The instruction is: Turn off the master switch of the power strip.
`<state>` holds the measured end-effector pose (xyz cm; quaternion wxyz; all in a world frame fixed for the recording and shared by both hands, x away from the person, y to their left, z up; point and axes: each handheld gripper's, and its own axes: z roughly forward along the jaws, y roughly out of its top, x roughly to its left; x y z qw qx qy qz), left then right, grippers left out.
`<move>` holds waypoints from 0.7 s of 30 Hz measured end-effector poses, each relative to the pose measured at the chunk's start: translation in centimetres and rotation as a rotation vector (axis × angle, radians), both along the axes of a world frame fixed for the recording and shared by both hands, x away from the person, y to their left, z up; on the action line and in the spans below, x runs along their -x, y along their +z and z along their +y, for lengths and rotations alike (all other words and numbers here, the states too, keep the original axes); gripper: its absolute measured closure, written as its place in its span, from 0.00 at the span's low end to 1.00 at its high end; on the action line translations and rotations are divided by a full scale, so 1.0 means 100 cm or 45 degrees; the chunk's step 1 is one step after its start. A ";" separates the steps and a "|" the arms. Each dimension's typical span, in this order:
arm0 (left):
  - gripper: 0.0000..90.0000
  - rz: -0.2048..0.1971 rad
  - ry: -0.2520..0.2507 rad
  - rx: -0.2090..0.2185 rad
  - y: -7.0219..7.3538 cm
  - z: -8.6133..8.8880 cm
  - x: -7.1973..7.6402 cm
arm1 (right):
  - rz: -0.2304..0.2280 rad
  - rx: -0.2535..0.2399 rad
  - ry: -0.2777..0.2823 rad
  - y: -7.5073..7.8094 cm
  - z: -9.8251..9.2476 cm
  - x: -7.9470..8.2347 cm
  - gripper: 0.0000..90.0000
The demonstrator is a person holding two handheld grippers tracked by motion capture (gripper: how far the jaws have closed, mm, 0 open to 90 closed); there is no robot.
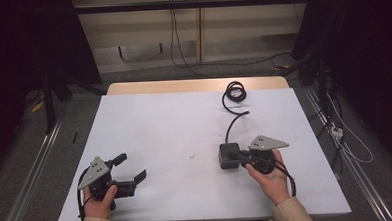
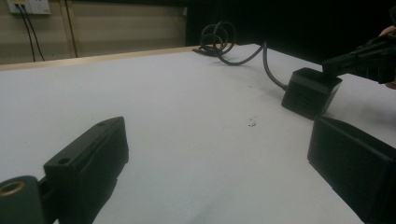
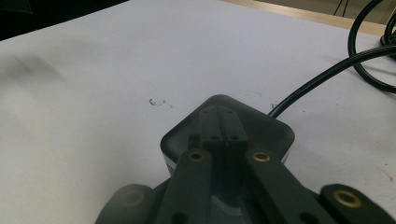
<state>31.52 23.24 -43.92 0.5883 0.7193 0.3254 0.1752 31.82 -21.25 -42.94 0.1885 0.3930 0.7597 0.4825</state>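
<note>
A black box-shaped adapter (image 1: 227,158) (image 2: 310,91) (image 3: 268,133) lies on the white table top (image 1: 159,127), right of centre. Its black cable (image 1: 231,120) (image 3: 322,79) runs to the far side and ends in a coil (image 1: 235,91) (image 2: 218,36). My right gripper (image 1: 236,155) (image 3: 221,116) is shut, its jaws together and lying over the top of the adapter; I cannot tell whether they touch it. My left gripper (image 1: 130,168) (image 2: 217,140) stands open near the front left corner, with nothing between its jaws, which point toward the adapter.
A small dark speck (image 1: 192,155) (image 2: 252,122) (image 3: 158,102) marks the table between the grippers. A wooden strip (image 1: 198,85) borders the far edge. Cables (image 1: 181,46) run on the floor beyond, and metal rails (image 1: 31,167) flank the table.
</note>
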 end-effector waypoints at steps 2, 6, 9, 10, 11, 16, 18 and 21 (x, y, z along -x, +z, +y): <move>0.05 0.000 0.000 0.000 0.000 0.000 0.000 | -0.001 -0.006 0.000 0.000 0.000 0.000 1.00; 0.05 0.001 -0.001 0.003 0.000 0.000 0.000 | -0.004 0.000 0.002 0.000 0.000 0.000 1.00; 0.05 0.000 -0.001 0.001 0.000 0.000 0.000 | -0.005 0.001 0.002 0.000 0.000 0.000 1.00; 0.05 0.002 -0.001 0.002 0.000 0.000 0.000 | -0.006 0.002 0.002 0.000 0.000 0.000 1.00; 0.05 0.003 -0.004 0.003 0.000 0.000 0.000 | -0.005 0.001 0.002 0.000 0.000 0.000 1.00; 0.05 0.005 -0.004 0.003 -0.001 0.000 -0.001 | -0.007 0.005 0.002 0.000 0.000 0.000 1.00; 0.05 0.005 -0.004 0.001 -0.001 0.000 -0.001 | -0.006 0.002 0.003 0.000 0.000 0.000 1.00; 0.05 0.004 -0.002 0.001 0.000 0.000 0.000 | -0.007 0.002 0.002 0.000 0.000 0.000 1.00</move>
